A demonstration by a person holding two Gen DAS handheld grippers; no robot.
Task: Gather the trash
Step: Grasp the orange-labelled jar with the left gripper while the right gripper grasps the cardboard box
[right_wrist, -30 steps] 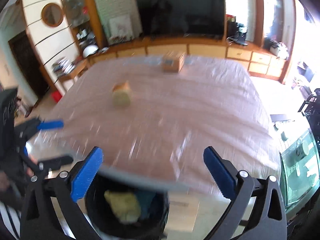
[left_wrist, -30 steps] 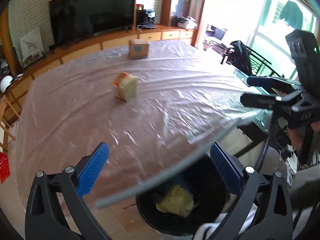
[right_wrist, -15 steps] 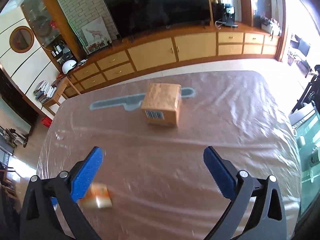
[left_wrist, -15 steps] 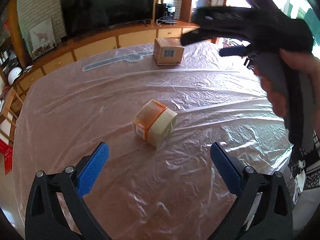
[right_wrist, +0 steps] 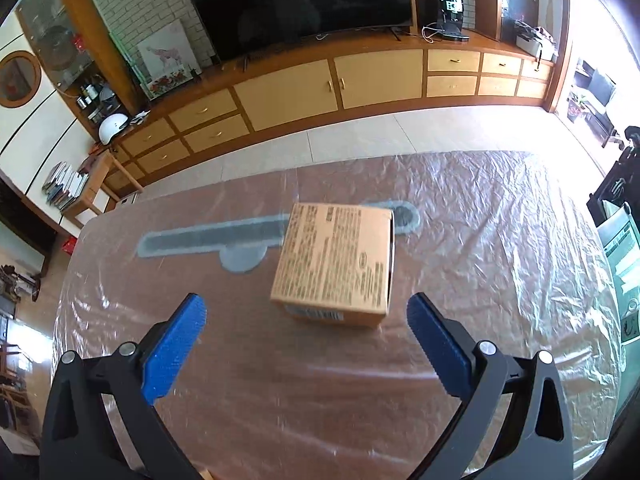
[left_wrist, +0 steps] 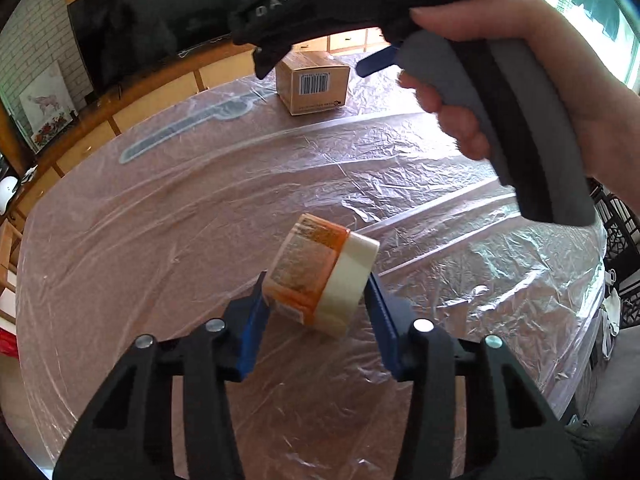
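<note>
- Between the left gripper (left_wrist: 316,300) jaws sits the orange-and-cream carton (left_wrist: 318,276), pinched on both sides, tilted above the table (left_wrist: 160,220).
- Straight ahead of the right gripper (right_wrist: 306,344), jaws spread wide and empty, lies the brown box (right_wrist: 334,262), nearer this hand.

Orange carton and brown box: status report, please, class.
Left gripper shut on orange carton. Right gripper open, short of brown box. Nothing between.
</note>
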